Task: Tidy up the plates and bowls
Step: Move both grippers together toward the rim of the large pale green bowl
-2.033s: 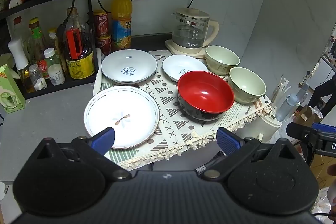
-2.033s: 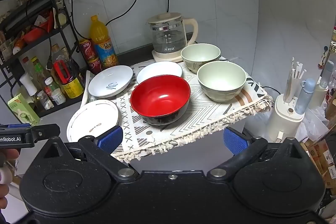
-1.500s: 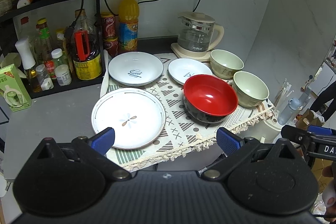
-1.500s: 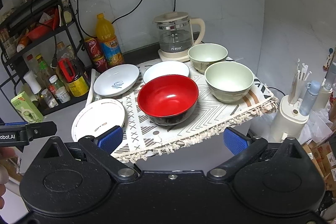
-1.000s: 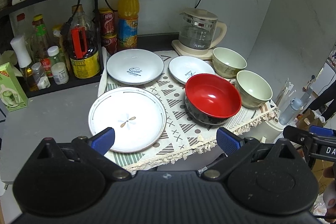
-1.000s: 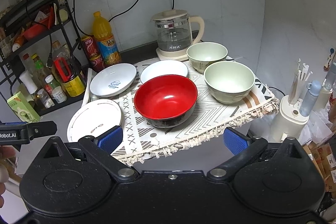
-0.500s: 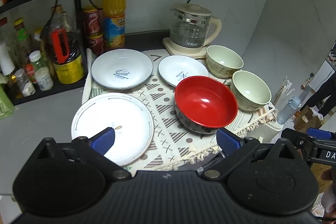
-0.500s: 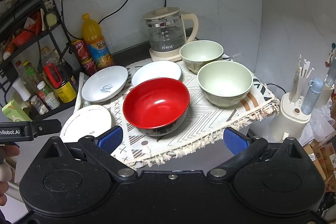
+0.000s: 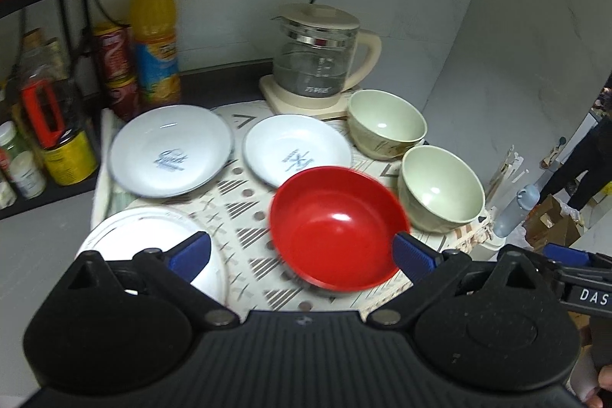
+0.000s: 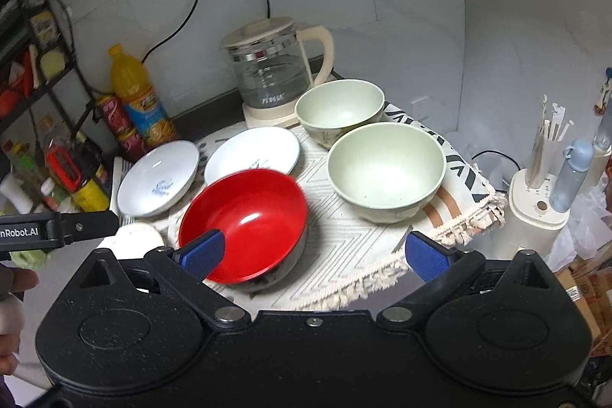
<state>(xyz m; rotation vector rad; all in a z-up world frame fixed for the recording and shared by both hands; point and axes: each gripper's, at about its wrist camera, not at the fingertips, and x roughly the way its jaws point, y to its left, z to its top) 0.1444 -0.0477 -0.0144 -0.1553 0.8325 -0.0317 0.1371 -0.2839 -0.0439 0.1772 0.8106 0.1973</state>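
Fingers on your left gripper [image 9: 300, 251] and right gripper [image 10: 313, 253] are spread wide, grasping nothing; the glossy red round bowl [image 9: 336, 226] sits on the patterned cloth [image 10: 355, 239] between your left fingers, touching your right gripper's left finger, pale green bowls beyond

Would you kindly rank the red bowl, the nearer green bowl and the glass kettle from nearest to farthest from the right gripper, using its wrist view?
1. Red bowl, just ahead of the right gripper, by its left jaw.
2. Nearer green bowl, ahead, right of centre.
3. Glass kettle, at the back by the wall.
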